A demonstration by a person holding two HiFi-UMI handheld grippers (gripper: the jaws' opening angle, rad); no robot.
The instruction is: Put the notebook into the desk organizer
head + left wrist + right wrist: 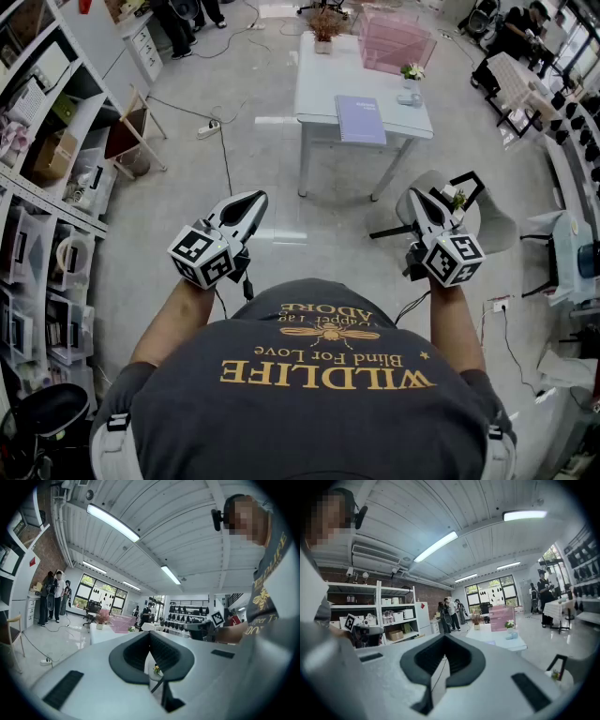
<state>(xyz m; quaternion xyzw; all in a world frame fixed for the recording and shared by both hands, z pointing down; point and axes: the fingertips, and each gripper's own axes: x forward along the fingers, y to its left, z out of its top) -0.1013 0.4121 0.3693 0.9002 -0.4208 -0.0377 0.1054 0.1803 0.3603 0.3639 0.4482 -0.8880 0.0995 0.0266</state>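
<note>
A lavender notebook (360, 119) lies flat near the front edge of a white table (319, 84), well ahead of me. The pink see-through desk organizer (394, 39) stands at the table's far right end; it also shows small in the left gripper view (121, 622) and in the right gripper view (502, 617). My left gripper (258, 197) and right gripper (412, 195) are held level in front of my chest, over the floor and far short of the table. Both have their jaws together with nothing between them.
A potted plant (324, 26) and a small flower pot (412, 73) stand on the table. A grey chair (473, 216) sits right of my right gripper. Shelving (47, 187) lines the left side. A cable and power strip (208, 128) lie on the floor. People stand at the back.
</note>
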